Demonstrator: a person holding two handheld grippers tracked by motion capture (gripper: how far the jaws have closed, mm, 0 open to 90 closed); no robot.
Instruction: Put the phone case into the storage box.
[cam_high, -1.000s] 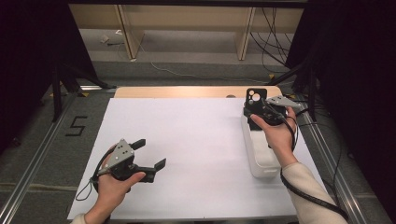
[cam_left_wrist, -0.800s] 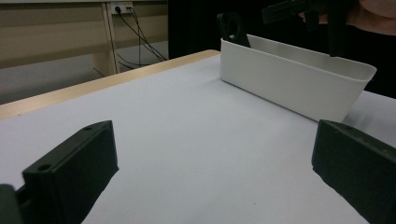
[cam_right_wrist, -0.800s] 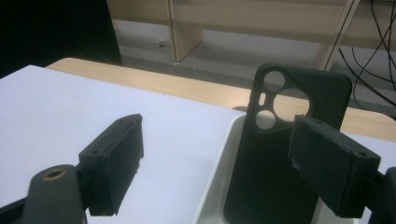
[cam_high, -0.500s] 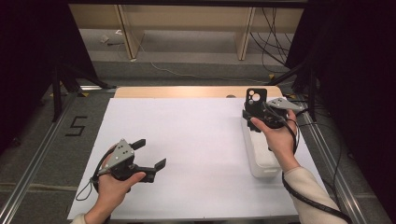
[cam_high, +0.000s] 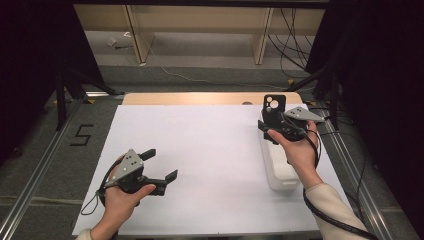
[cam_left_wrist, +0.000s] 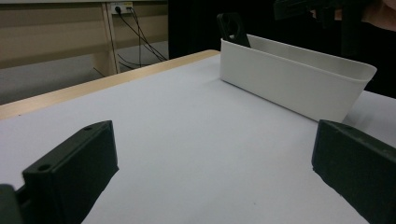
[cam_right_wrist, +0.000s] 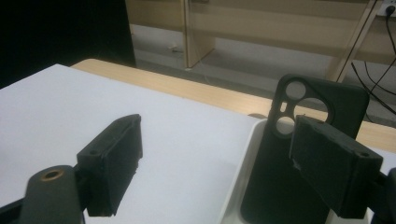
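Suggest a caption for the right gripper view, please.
Open right claw beside a black phone case standing in a white bin.

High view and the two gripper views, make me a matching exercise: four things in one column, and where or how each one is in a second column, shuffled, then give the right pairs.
Things:
1. phone case
2. white bin
3. left gripper
4. right gripper

Places or states:
A. jaws open over bare white table cover, near the person's edge
B. stands upright at the far end of the container, black, camera cutouts on top
C. jaws open, above the near part of the container, facing the black thing
D. long and white, at the right side of the table

Pairs: 1-B, 2-D, 3-A, 4-C
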